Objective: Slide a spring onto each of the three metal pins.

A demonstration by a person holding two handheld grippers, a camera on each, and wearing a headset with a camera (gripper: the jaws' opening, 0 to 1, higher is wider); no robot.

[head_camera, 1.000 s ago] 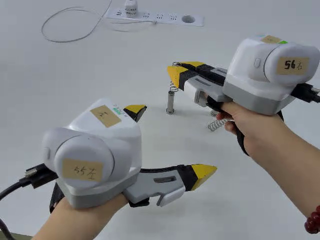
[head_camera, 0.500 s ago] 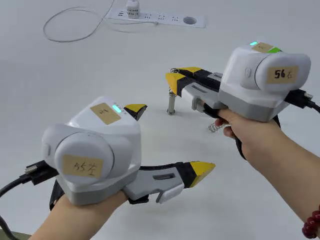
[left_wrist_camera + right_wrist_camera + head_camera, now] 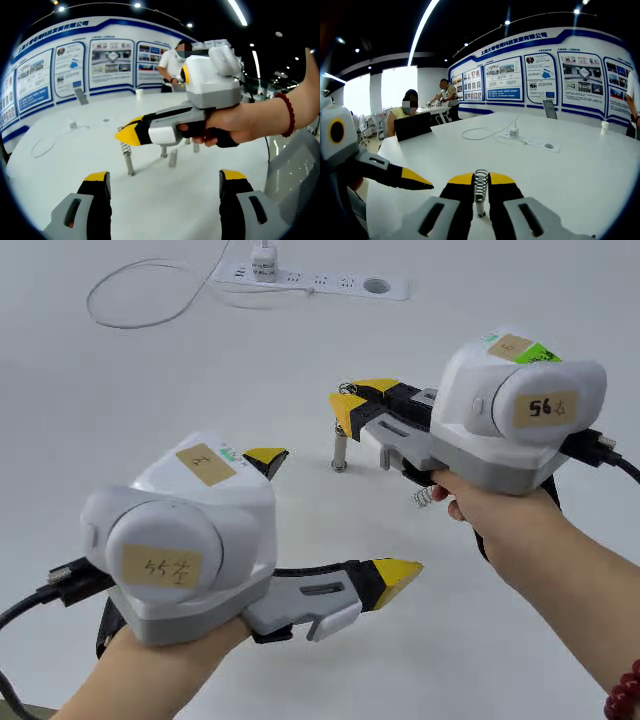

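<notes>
My right gripper [image 3: 350, 400] is shut on a small coil spring [image 3: 480, 182], which stands upright between its yellow tips. Right below it rises a metal pin [image 3: 340, 450], and the spring's lower end [image 3: 125, 149] sits over the top of that pin [image 3: 129, 165]. Other short pins [image 3: 173, 157] stand just behind it on the white table. A loose spring [image 3: 425, 497] lies on the table under the right hand. Nearer to me, my left gripper [image 3: 330, 512] is open with nothing between its jaws, pointing at the pins from a little way back.
A white power strip [image 3: 310, 280] with a looped cable [image 3: 140, 290] lies at the far edge of the table [image 3: 120, 390]. People stand and sit at another table [image 3: 427, 112] far behind.
My right gripper has sunk slightly toward the pin with the spring still in it. The left gripper has hardly moved.
</notes>
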